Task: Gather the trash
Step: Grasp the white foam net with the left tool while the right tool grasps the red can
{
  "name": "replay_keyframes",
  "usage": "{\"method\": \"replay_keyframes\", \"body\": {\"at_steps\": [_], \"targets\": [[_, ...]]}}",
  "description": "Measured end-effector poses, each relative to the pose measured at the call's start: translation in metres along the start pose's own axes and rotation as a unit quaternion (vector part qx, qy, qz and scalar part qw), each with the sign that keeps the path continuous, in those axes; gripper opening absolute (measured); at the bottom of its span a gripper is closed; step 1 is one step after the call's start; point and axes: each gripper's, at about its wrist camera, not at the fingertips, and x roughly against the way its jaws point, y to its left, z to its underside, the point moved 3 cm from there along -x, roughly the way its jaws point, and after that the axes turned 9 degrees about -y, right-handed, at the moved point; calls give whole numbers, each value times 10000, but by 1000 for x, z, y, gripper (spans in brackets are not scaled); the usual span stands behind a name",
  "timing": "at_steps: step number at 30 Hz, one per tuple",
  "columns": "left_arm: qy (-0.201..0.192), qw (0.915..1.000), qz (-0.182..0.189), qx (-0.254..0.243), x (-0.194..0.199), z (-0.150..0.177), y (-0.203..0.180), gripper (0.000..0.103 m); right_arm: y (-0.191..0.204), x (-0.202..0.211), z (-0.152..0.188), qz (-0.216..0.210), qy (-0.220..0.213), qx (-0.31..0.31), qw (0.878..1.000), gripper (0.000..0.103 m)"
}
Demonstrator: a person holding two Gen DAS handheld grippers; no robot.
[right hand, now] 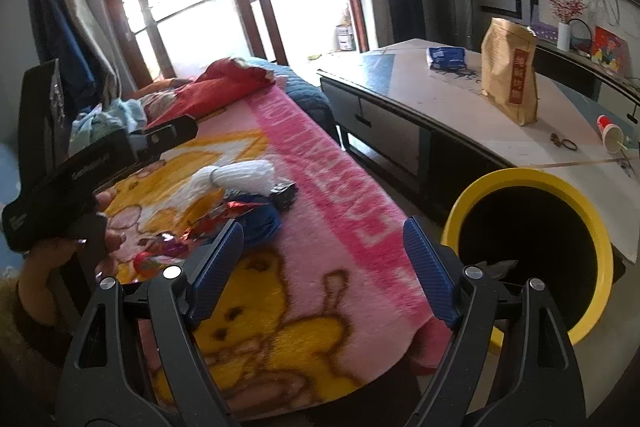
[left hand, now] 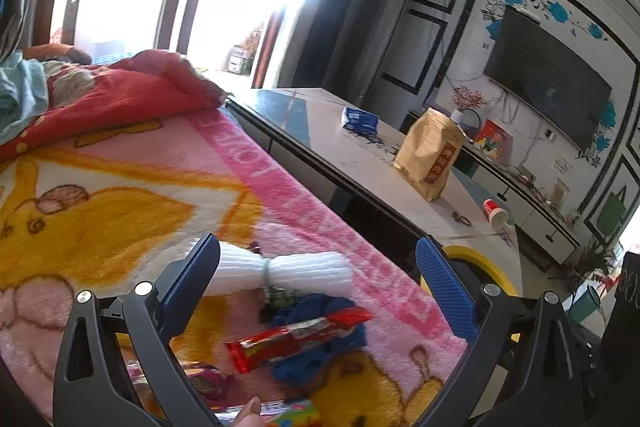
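Trash lies on a pink and yellow cartoon blanket (left hand: 120, 187): a white foam sleeve (left hand: 280, 269), a red snack wrapper (left hand: 296, 339) on a blue cloth (left hand: 320, 355), a small dark wrapper (left hand: 280, 297) and bright wrappers at the near edge (left hand: 292, 415). My left gripper (left hand: 316, 275) is open, hovering over the foam sleeve and red wrapper. My right gripper (right hand: 324, 259) is open and empty above the blanket's corner. The same pile shows in the right wrist view (right hand: 240, 183), with the left gripper's body (right hand: 92, 163) above it. A black bin with a yellow rim (right hand: 532, 251) stands right of the bed.
A low table (right hand: 400, 95) beside the bed holds a brown paper bag (right hand: 508, 71), a blue packet (right hand: 446, 57), a tipped paper cup (right hand: 610, 137) and hair ties (right hand: 564, 143). Red bedding (left hand: 132, 87) lies at the bed's far end. A TV (left hand: 548, 75) hangs on the wall.
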Motion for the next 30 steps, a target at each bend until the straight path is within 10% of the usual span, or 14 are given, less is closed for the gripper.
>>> {"method": "replay_keyframes", "body": {"at_steps": [18, 30], "targets": [[111, 9972, -544, 493, 8, -6, 68, 96, 70, -18, 17, -859, 345, 746, 9929, 72], [898, 9904, -427, 957, -26, 8, 107, 82, 123, -56, 41, -1525, 931, 1811, 9671, 56]]}}
